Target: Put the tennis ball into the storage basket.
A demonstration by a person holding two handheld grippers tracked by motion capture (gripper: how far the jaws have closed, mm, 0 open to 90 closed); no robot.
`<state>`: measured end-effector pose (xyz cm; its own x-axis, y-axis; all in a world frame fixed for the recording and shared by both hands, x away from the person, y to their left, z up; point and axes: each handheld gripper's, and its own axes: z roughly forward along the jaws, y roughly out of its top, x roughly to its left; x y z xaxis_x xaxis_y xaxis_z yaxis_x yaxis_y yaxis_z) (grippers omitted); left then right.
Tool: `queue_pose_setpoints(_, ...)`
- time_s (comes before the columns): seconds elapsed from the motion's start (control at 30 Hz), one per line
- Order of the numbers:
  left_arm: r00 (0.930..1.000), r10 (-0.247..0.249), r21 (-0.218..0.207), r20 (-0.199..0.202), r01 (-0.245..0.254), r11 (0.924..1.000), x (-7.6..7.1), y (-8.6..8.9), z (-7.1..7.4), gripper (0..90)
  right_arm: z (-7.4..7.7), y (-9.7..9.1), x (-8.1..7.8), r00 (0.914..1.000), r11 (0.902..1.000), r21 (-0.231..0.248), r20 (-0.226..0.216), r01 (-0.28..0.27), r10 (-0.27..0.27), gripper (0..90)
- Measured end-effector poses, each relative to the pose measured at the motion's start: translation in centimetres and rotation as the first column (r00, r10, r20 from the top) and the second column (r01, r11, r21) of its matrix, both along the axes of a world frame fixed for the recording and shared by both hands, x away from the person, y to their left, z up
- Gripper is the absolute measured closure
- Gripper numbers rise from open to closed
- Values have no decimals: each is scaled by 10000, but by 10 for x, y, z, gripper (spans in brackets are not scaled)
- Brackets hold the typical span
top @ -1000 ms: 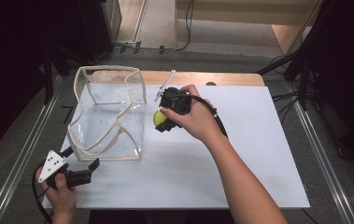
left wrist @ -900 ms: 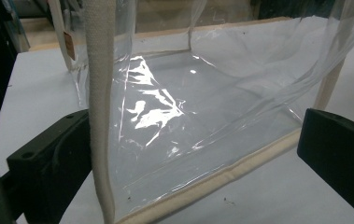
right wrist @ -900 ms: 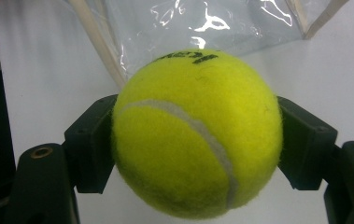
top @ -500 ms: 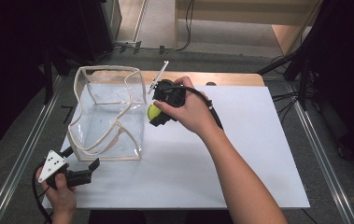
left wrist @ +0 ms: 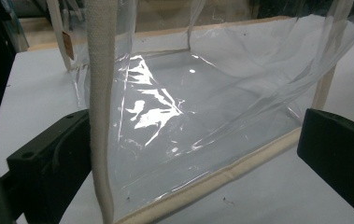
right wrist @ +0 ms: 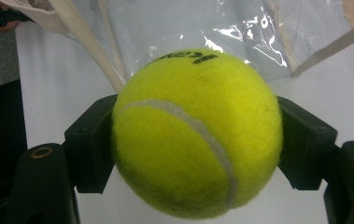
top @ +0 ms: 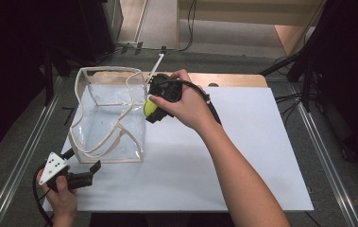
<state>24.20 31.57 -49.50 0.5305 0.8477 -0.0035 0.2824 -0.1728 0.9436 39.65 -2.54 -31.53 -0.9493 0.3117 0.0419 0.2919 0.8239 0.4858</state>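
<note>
A yellow tennis ball point(right wrist: 195, 135) sits clamped between the jaws of my right gripper point(top: 152, 110), which is shut on it. In the high view the ball point(top: 149, 108) hangs just above the right rim of a clear plastic bag point(top: 108, 116) with cream fabric trim. The bag point(left wrist: 202, 102) stands open on the white table point(top: 242, 156). My left gripper point(top: 80, 165) rests open at the bag's near left corner, its jaws either side of the cream corner seam point(left wrist: 101, 116) without closing on it.
A wooden board point(top: 233, 79) lies along the table's far edge. Black cables trail from both grippers. Metal rails point(top: 325, 156) run down both sides of the table. Dark equipment stands at the far left.
My right gripper has carried the tennis ball leftward, from beside the bag to over its right rim. The left gripper has stayed in place.
</note>
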Motion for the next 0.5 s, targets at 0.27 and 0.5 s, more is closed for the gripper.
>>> queue_pose_setpoints(0.27,10000,-8,-3,-5,8,10000,0,0,0,0,9,8,1,9999,9999,-24,27,-126,126,227)
queue_pose_setpoints(0.5,10000,0,-24,-9,0,10000,0,0,0,0,21,14,2,9996,9997,23,153,-239,239,227)
